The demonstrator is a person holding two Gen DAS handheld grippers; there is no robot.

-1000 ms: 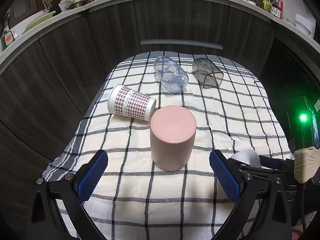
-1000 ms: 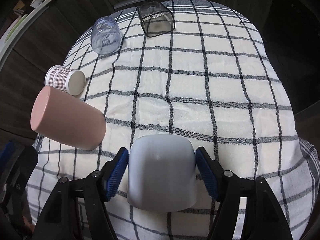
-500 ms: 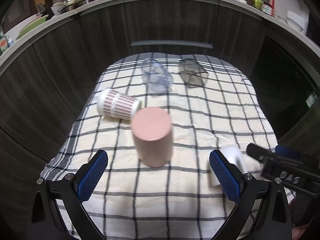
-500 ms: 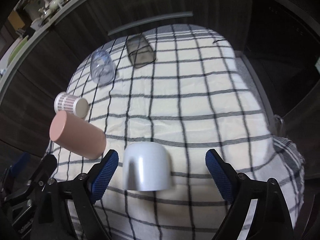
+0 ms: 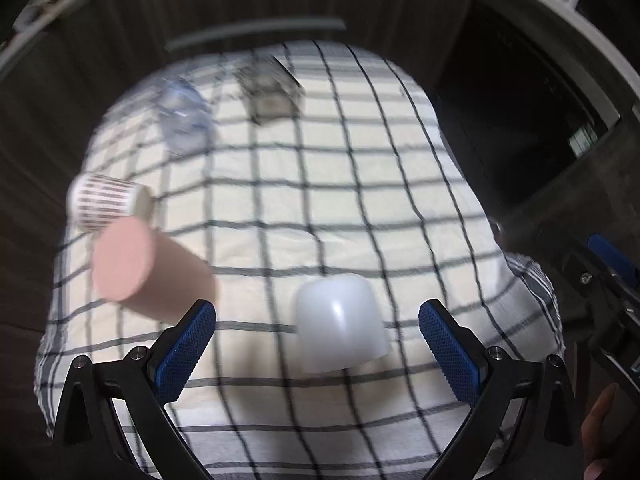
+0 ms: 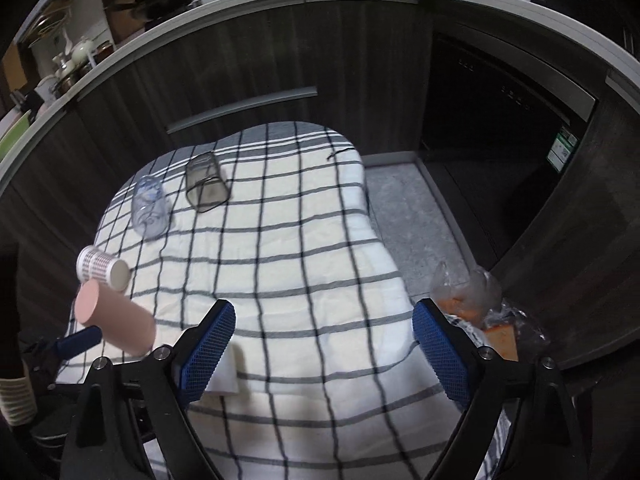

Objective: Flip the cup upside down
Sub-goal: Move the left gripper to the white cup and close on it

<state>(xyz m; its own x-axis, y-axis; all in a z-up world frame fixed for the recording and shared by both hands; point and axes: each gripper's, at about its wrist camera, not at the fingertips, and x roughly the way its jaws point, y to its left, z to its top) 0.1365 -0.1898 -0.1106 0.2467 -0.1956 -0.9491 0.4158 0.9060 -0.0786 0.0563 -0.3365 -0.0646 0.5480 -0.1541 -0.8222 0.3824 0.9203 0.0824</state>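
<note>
A white cup (image 5: 340, 324) stands upside down on the checked cloth (image 5: 320, 200), just ahead of my open, empty left gripper (image 5: 316, 348). A pink cup (image 5: 140, 276) stands upside down to its left. In the right wrist view only an edge of the white cup (image 6: 226, 376) shows behind the left finger, with the pink cup (image 6: 116, 320) at the left. My right gripper (image 6: 324, 348) is open, empty and raised well back from the table.
A checked paper cup (image 5: 106, 200), a clear round glass (image 5: 182, 120) and a dark square glass (image 5: 272, 90) lie on their sides farther back. Dark cabinets stand behind the table. A plastic bag (image 6: 472, 300) sits on the floor at the right.
My right gripper let go of the white cup, opened wide and pulled back and up. My left gripper swung right from the pink cup until the white cup sat ahead of it.
</note>
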